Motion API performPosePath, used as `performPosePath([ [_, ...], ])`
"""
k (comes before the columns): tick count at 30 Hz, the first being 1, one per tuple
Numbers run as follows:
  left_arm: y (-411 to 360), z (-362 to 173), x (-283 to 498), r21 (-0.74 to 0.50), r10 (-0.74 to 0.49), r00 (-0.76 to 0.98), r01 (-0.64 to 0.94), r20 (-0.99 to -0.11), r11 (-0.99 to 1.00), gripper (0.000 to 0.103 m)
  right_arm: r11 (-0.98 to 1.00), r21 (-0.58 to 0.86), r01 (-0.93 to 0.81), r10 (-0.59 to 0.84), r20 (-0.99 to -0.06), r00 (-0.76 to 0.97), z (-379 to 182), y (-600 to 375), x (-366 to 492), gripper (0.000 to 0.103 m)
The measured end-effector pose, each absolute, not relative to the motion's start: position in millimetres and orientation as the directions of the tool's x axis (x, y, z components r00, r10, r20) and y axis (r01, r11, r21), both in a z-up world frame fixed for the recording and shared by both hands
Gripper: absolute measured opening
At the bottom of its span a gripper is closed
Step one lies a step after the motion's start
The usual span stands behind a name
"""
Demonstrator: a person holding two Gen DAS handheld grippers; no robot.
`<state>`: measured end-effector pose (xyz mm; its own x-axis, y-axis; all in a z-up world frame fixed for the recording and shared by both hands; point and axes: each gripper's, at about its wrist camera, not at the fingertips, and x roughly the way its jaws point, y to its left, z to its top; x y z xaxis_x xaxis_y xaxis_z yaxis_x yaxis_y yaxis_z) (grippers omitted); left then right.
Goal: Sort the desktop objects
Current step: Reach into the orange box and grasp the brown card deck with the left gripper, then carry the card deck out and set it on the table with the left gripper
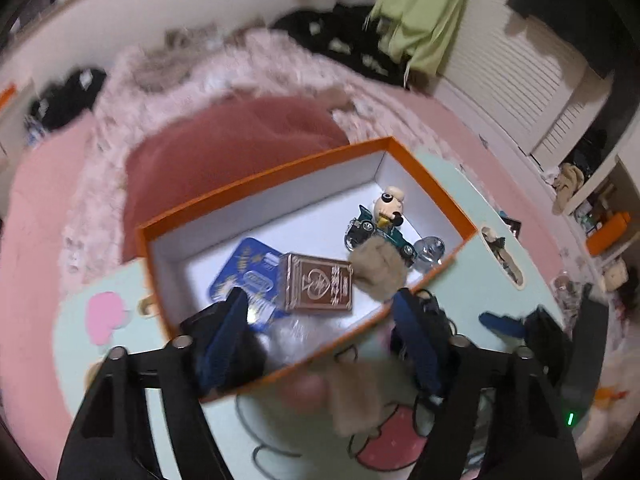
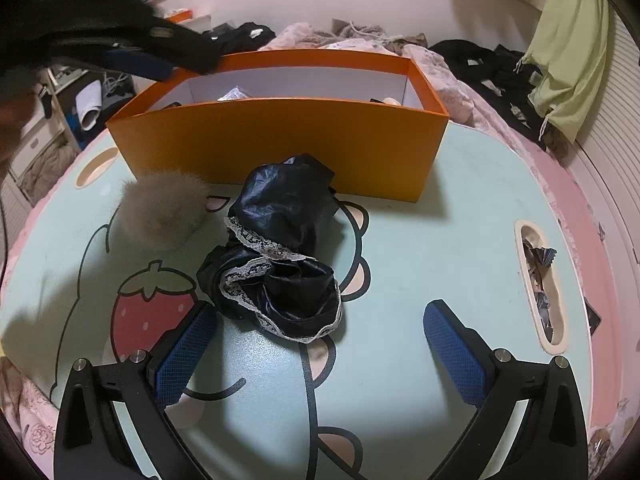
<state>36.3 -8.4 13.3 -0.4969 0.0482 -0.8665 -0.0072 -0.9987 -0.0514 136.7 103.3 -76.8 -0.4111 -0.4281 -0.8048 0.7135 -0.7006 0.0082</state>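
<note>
**Black cloth next: right side ready, left side clear above the box**

- Orange box [image 2: 280,144] stands at the far side of the counter [image 2: 420,260]. Already inside: a brown card pack [image 1: 320,284] and a toy car [image 1: 372,232], among others.
- Black lace-trimmed cloth [image 2: 276,256] lies crumpled on the counter just in front of the box's front wall. A beige fluffy ball [image 2: 160,212] sits to the cloth's left, near the same wall.
- Right hand-held gripper [image 2: 320,312] hovers on the near side of the cloth, released, jaws wide, nothing in them. Its left pad is about at the cloth's hem.
- Left hand-held gripper [image 1: 320,296] is above the box's left end, jaws partly apart, apparently empty; the view is blurred.

Judgement: the step is picking up the cloth.
- Centre on the bunched middle, not the lace edge, which would likely slip or trail.
- Press down to the counter before closing.
- Lift clear of the front wall, and let go well inside the box.
</note>
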Motion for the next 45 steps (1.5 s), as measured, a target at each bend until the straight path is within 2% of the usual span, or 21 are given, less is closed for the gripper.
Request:
performPosePath([
  [2,-13,2,18,-0.075,0.065,-0.443,0.005,-0.894,-0.997,0.064,-0.701,0.009,0.713,-0.428,-0.805,-0.411,-77,103,136,0.103],
  [7,-10,-26,-5,-0.026,0.028,-0.337,-0.011,-0.941,-1.0,0.064,-0.701,0.008,0.713,-0.428,-0.805,-0.411,-77,103,137,0.103],
  [11,-2,-29,-11,0.026,-0.003,-0.337,-0.061,-0.942,-0.998,0.064,-0.701,0.009,0.713,-0.428,-0.805,-0.411,-77,101,136,0.103],
  [14,11,-30,-7,0.105,-0.062,-0.36,-0.099,-0.931,-0.99,0.045,-0.701,0.01,0.713,-0.428,-0.805,-0.41,-77,101,135,0.103],
  [15,13,-29,-5,0.072,-0.027,-0.358,-0.113,-0.933,-0.991,0.038,-0.701,0.009,0.713,-0.429,-0.805,-0.411,-77,101,136,0.103],
  [20,10,-15,6,-0.048,0.093,-0.402,-0.121,-0.911,-0.991,0.02,-0.701,0.009,0.713,-0.429,-0.805,-0.411,-77,101,135,0.103],
  [27,-1,6,18,-0.11,0.149,-0.477,-0.108,-0.866,-0.988,0.02,-0.7,0.009,0.714,-0.429,-0.804,-0.411,-78,102,135,0.103],
  [31,-17,45,40,-0.182,0.195,-0.594,-0.083,-0.78,-0.98,0.02,-0.701,0.008,0.714,-0.429,-0.804,-0.412,-79,101,134,0.103],
  [35,-11,66,73,-0.251,0.286,-0.636,-0.148,-0.717,-0.957,0.02,-0.7,0.008,0.714,-0.43,-0.804,-0.412,-79,102,133,0.103],
  [37,-1,61,87,-0.257,0.319,-0.617,-0.19,-0.72,-0.948,0.02,-0.7,0.009,0.714,-0.43,-0.804,-0.411,-79,102,134,0.103],
  [41,15,30,98,-0.243,0.299,-0.58,-0.174,-0.758,-0.954,0.02,-0.7,0.008,0.714,-0.43,-0.803,-0.412,-80,102,132,0.103],
  [45,18,2,100,-0.328,0.363,-0.536,-0.164,-0.762,-0.93,0.022,-0.699,0.009,0.715,-0.431,-0.803,-0.411,-80,102,133,0.103],
])
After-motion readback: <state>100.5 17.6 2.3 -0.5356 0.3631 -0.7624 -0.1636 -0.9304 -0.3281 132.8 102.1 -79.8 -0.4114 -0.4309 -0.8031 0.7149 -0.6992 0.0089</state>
